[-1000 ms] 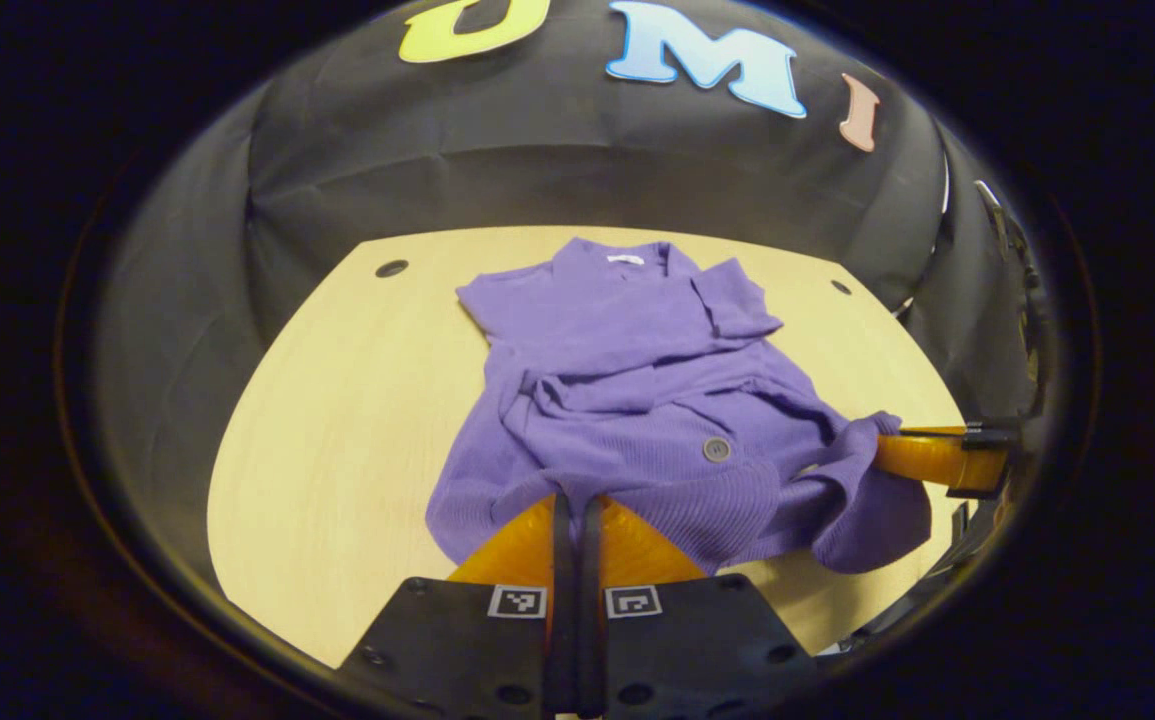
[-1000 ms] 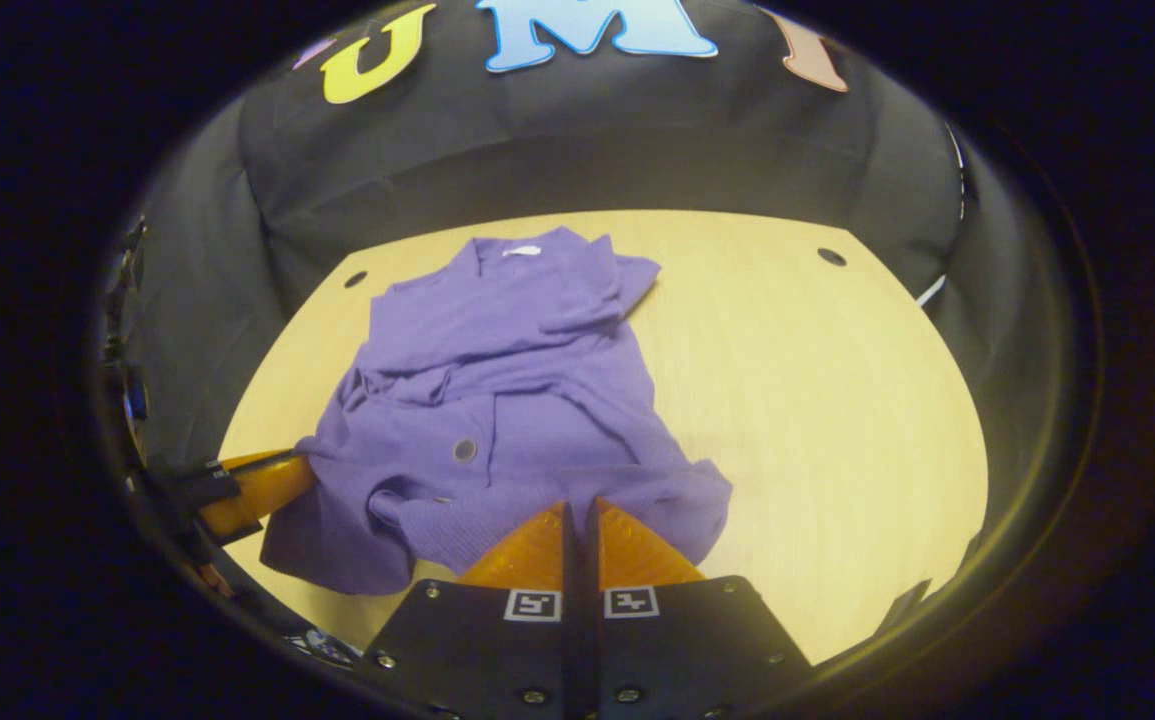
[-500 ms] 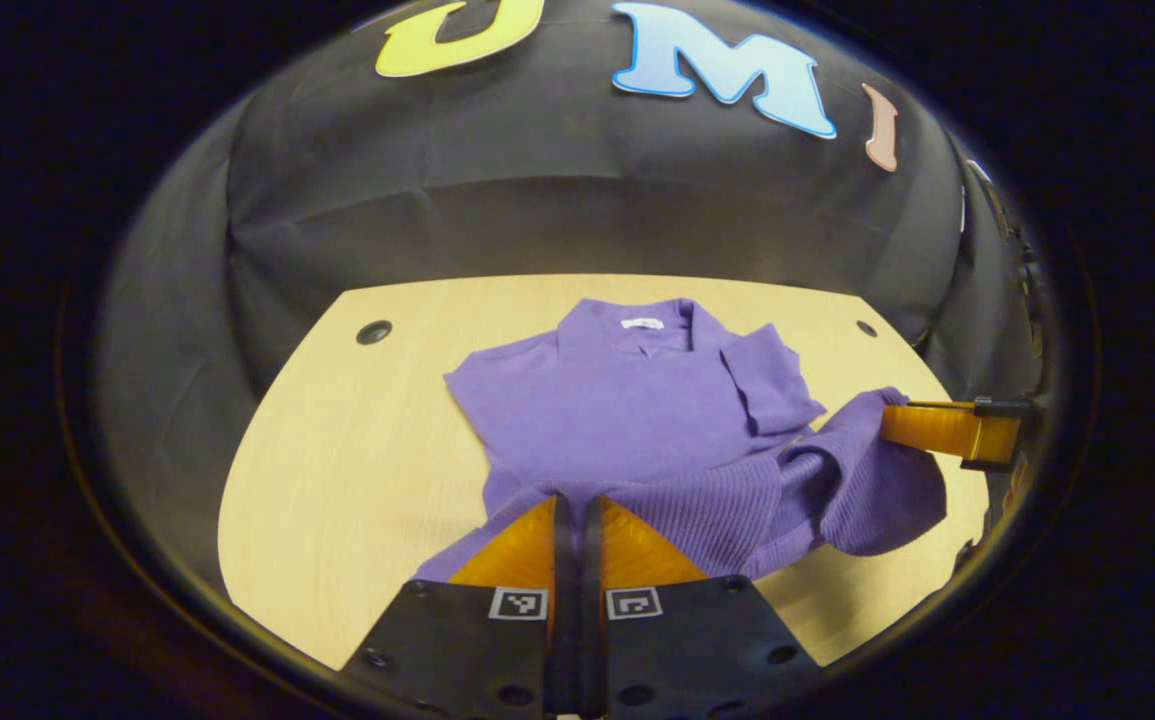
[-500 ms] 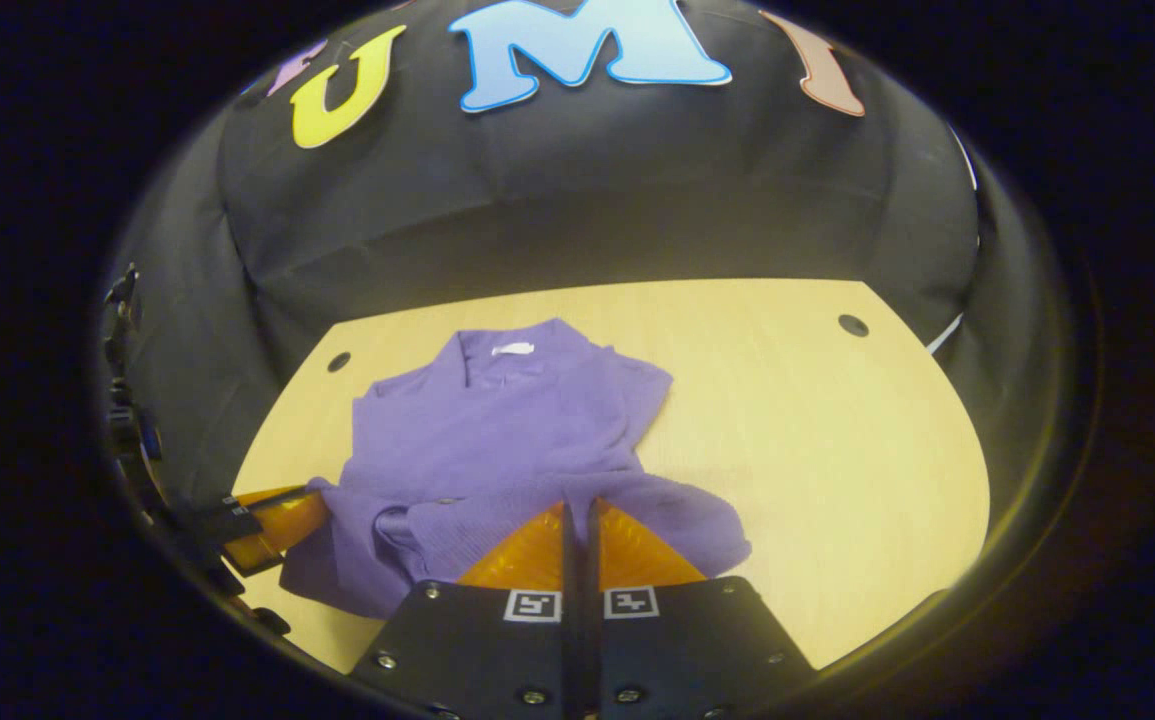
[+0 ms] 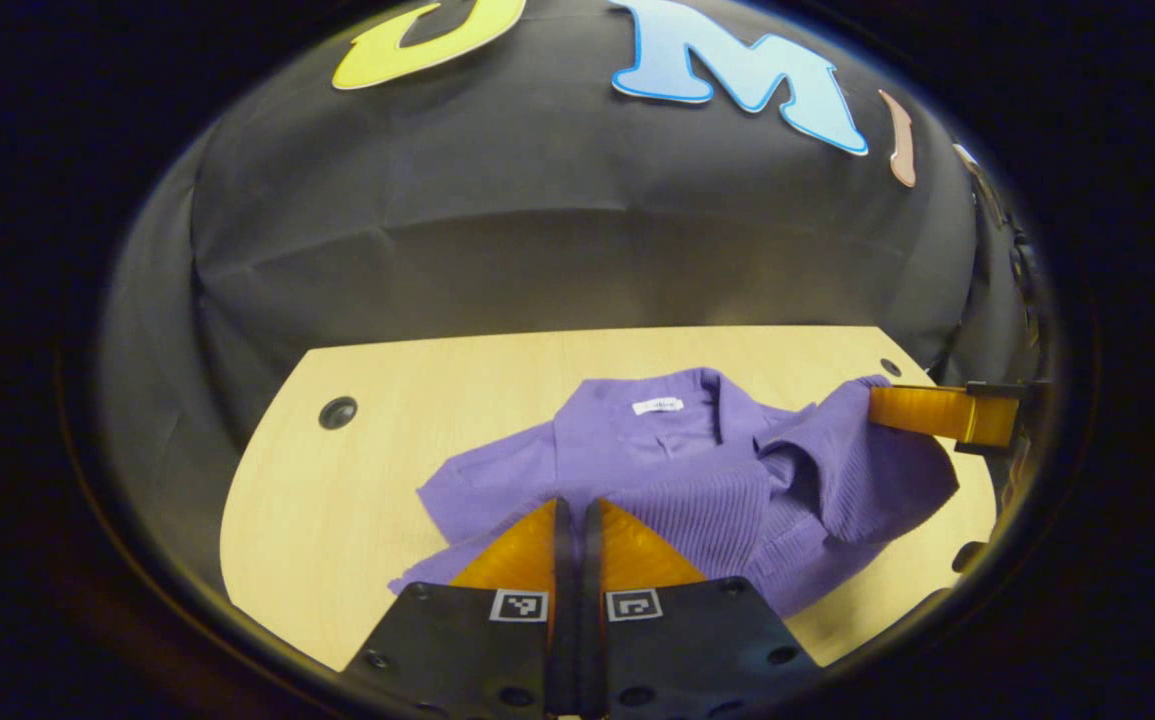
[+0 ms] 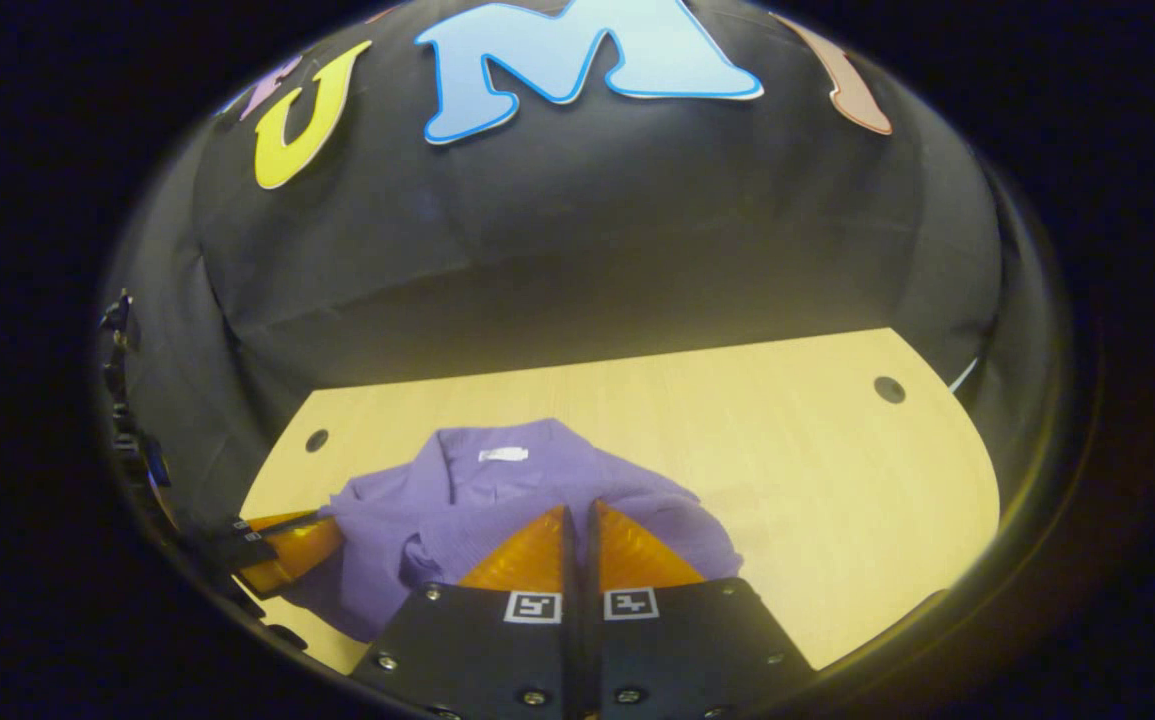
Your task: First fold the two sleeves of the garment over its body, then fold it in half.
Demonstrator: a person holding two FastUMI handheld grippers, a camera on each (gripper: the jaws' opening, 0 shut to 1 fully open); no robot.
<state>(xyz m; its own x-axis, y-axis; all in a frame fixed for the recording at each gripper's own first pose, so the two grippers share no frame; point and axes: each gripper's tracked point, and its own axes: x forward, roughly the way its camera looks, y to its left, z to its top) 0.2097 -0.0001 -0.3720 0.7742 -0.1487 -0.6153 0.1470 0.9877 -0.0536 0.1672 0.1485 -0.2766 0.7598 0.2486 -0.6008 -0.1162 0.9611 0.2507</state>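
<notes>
A warm, yellowish light is cast from above onto the table (image 5: 377, 470), while the booth's wall beyond the jaws is left dim. Straight edges are bowed by strong fisheye distortion, and brightness is lost toward the rim. Soft shadow is thrown under the garment (image 5: 697, 470).

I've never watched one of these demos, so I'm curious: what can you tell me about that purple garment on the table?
The garment is a purple ribbed knit with a collar and a small white tag at the neck. It lies on the table, collar toward the far edge. Its near hem is lifted and carried over the body, half folded and bunched. The left gripper and the right gripper each pinch that hem, jaws closed on the cloth.
</notes>
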